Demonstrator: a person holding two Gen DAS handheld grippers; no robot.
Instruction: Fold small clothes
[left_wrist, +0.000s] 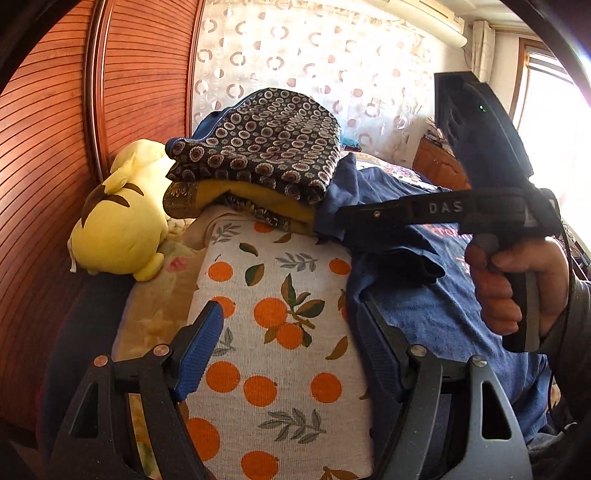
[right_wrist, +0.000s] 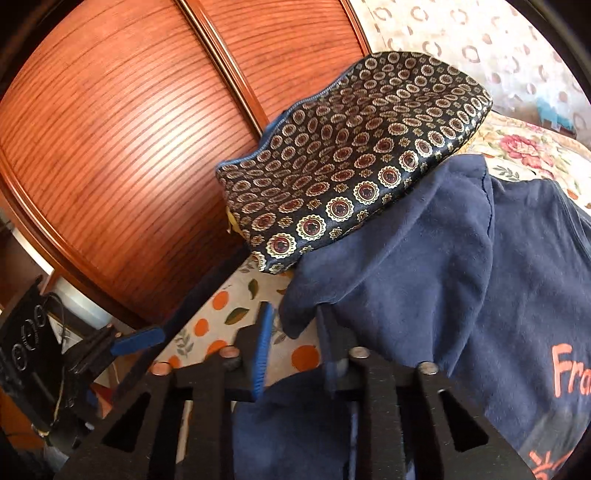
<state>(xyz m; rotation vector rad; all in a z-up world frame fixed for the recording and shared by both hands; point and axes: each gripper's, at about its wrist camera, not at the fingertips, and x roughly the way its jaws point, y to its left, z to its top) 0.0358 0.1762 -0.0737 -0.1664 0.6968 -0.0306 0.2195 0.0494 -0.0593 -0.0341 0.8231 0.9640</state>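
Note:
A navy t-shirt with orange lettering lies on the bed, partly over an orange-print garment; it also shows in the right wrist view. My left gripper is open, hovering over the orange-print garment with its right finger at the shirt's edge. My right gripper is open, with a fold of the navy shirt's sleeve between and below its fingers; in the left wrist view it reaches onto the shirt's sleeve. A folded dark patterned cloth lies on a yellow one behind.
A yellow plush toy lies at the left by the ribbed wooden headboard. A floral bedspread and a patterned curtain are behind. A bright window is at the right.

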